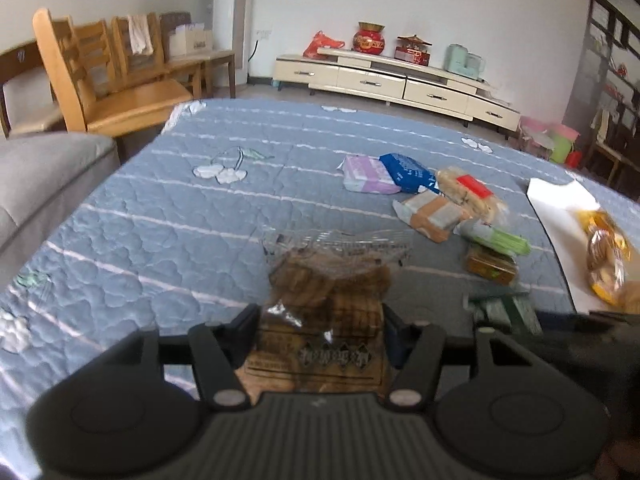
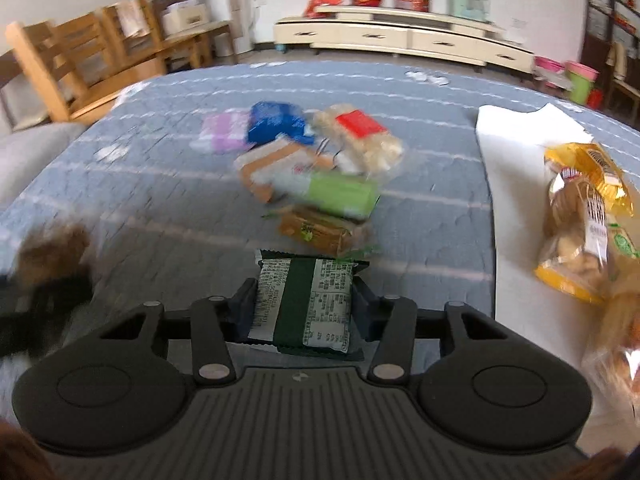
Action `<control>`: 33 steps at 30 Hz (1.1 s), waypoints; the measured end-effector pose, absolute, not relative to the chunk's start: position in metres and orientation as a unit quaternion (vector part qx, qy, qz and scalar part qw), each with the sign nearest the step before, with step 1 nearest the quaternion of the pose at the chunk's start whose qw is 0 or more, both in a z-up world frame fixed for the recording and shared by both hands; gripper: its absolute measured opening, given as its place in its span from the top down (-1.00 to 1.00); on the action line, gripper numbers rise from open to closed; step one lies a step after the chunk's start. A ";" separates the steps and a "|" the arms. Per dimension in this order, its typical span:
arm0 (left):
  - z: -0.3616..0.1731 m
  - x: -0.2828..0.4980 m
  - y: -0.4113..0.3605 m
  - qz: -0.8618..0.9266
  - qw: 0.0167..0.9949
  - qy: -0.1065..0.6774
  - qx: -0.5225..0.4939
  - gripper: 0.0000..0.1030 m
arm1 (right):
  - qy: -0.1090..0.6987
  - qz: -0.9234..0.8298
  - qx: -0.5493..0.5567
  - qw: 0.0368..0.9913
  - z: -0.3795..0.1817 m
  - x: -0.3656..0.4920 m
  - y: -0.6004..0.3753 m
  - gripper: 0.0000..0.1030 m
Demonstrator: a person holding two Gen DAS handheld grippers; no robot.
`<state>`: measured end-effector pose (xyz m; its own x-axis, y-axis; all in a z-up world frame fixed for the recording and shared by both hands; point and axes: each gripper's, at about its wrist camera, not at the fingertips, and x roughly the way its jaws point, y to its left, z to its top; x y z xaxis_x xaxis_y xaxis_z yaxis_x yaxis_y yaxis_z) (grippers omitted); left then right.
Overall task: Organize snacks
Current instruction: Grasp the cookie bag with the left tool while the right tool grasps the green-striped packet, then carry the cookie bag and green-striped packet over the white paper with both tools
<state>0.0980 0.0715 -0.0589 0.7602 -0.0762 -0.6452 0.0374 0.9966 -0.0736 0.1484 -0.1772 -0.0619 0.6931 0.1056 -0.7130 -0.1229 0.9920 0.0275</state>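
Left gripper (image 1: 320, 330) pinches clear bag of brown biscuits (image 1: 328, 296), held above blue quilted cover (image 1: 168, 216). Right gripper (image 2: 305, 304) clamps dark green snack packet (image 2: 304, 304), printed label side up, above same cover. Snack pile (image 2: 304, 160) just beyond green packet: purple, blue, red-labelled, orange-grey, light green, brown packs, overlapping. White sheet (image 2: 504, 152) right of pile, touching cover; yellow bag of pastries (image 2: 584, 220) lies on it. Right view motion-blurred.
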 end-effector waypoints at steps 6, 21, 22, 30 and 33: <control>-0.053 0.071 0.063 -0.034 0.938 0.345 -0.023 -0.19 | 0.381 0.106 -0.046 0.917 -0.046 0.085 -0.182 -0.16; -0.014 0.007 0.032 -0.030 0.950 0.311 -0.001 -0.19 | 0.302 0.076 -0.028 0.950 0.025 0.007 -0.219 -0.16; -0.012 0.005 0.031 -0.031 0.951 0.309 -0.002 -0.19 | 0.298 0.073 -0.026 0.951 0.027 0.007 -0.224 -0.16; 0.001 -0.009 0.027 -0.030 0.956 0.293 0.002 -0.19 | 0.276 0.059 -0.012 0.959 0.035 -0.009 -0.243 -0.16; 0.003 -0.013 0.026 -0.030 0.957 0.289 0.003 -0.19 | 0.270 0.057 -0.011 0.961 0.036 -0.017 -0.246 -0.16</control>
<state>-0.0129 0.0262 0.0032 0.8312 -0.0562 -0.5531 0.0593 0.9982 -0.0122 -0.0165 -0.2460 0.0362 0.8475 0.1028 -0.5208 -0.1147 0.9934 0.0096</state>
